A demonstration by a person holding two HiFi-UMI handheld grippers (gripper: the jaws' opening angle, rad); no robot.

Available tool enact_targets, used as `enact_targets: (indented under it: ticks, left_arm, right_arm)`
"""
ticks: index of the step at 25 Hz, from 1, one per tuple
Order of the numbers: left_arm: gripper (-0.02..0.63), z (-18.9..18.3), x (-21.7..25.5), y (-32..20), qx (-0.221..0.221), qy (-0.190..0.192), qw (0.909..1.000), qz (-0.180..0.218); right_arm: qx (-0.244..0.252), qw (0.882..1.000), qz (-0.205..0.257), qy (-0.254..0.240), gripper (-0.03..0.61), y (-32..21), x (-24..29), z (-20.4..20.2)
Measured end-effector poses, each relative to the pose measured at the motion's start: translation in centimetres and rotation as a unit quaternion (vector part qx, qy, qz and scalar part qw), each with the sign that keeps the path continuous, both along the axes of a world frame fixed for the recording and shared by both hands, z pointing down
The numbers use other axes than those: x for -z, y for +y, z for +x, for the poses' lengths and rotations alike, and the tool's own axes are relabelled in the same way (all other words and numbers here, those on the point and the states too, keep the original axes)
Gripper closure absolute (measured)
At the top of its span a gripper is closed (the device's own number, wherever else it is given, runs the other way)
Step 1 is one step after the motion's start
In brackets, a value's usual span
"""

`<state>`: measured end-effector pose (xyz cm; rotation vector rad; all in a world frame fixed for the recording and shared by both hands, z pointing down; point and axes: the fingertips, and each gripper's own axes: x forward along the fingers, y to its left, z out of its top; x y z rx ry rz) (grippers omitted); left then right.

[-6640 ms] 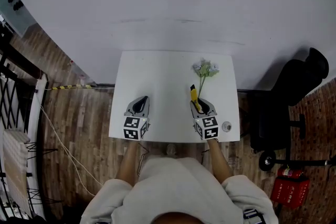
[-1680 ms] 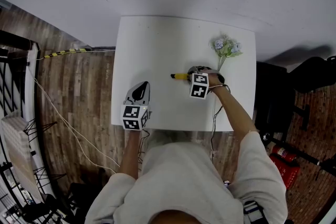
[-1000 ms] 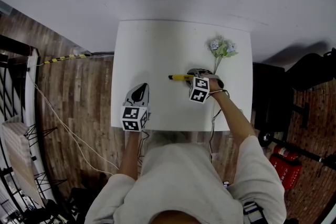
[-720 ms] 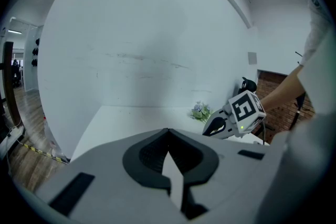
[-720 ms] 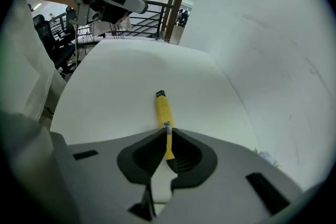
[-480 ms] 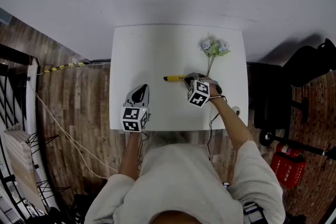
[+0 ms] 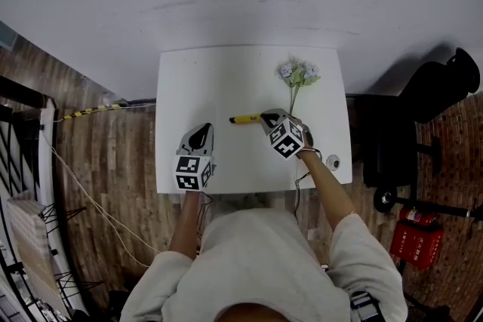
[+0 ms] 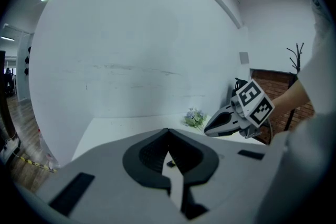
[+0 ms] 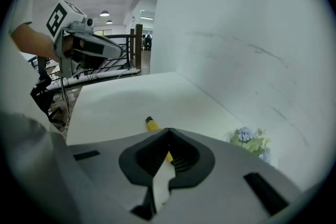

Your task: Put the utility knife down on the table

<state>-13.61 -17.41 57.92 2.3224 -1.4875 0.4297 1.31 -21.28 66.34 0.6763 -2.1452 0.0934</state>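
Observation:
The yellow utility knife [image 7: 243, 118] lies flat on the white table [image 7: 204, 87], near its middle. In the right gripper view the utility knife [image 9: 151, 123] rests on the tabletop beyond and below my jaws. My right gripper [image 7: 265, 118] hovers just right of the knife's end, its jaws shut with nothing in them; the right gripper [image 9: 168, 131] shows both jaws meeting. My left gripper [image 7: 202, 129] stays near the table's front left, also shut and empty, as the left gripper [image 8: 168, 132] confirms.
A small bunch of pale artificial flowers [image 7: 294, 75] lies at the table's back right. A small round object [image 7: 330, 161] sits by the front right edge. A black chair [image 7: 423, 109] and a red fire extinguisher [image 7: 411, 241] stand to the right. A white wall runs behind the table.
My right gripper has let go of the knife, risen off it, rolled and shut empty. The knife stays lying on the table. The left gripper has barely shifted.

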Motion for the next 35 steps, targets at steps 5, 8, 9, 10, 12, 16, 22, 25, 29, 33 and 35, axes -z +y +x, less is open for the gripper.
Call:
enact_targets:
  ticks: [5,8,9,10,12,16,22,25,29,33,35]
  left_arm:
    - [0.607,0.6,1.2,-0.6,-0.007,-0.002,0.9999,0.015]
    - [0.607,0.9,2.1,-0.9,-0.011,-0.004,0.9996,0.024]
    - [0.607,0.9,2.4,-1.0,-0.012,-0.004,0.9995,0.027]
    - [0.607,0.9,2.7,-1.1,-0.013,-0.005,0.9994,0.030]
    - [0.607,1.1,3.3,-1.2,-0.015,-0.006,0.9992,0.037]
    - [0.607,1.5,4.7,-1.4,-0.018,-0.006,0.9984,0.053]
    - [0.607,1.8,6.8,-2.0,-0.022,-0.010,0.9968,0.077]
    - [0.607,2.1,7.6,-2.3,-0.023,-0.011,0.9959,0.086]
    - [0.607,2.4,8.6,-2.8,-0.025,-0.010,0.9949,0.097]
    - [0.607,2.5,9.2,-3.7,-0.022,-0.008,0.9941,0.106]
    - [0.607,2.4,9.5,-3.1,-0.020,-0.008,0.9936,0.111]
  right_arm:
    - [-0.044,0.997,0.026,-0.057,0.580,-0.2,2.9,0.3]
    - [-0.075,0.992,0.043,-0.093,0.580,-0.3,4.9,0.8]
    - [-0.085,0.990,0.047,-0.103,0.580,-0.3,5.5,1.0]
    - [-0.095,0.988,0.052,-0.113,0.580,-0.3,6.1,1.2]
    - [-0.114,0.983,0.060,-0.130,0.580,-0.3,7.2,1.8]
    - [-0.155,0.971,0.079,-0.166,0.580,0.0,9.3,3.4]
    - [-0.189,0.954,0.126,-0.196,0.580,0.0,12.8,5.4]
    - [-0.201,0.948,0.135,-0.207,0.580,0.3,14.0,6.1]
    - [-0.213,0.943,0.146,-0.211,0.580,0.5,14.9,7.0]
    - [-0.218,0.940,0.156,-0.212,0.580,0.0,15.2,7.5]
    - [-0.219,0.938,0.161,-0.213,0.580,0.7,15.6,7.6]
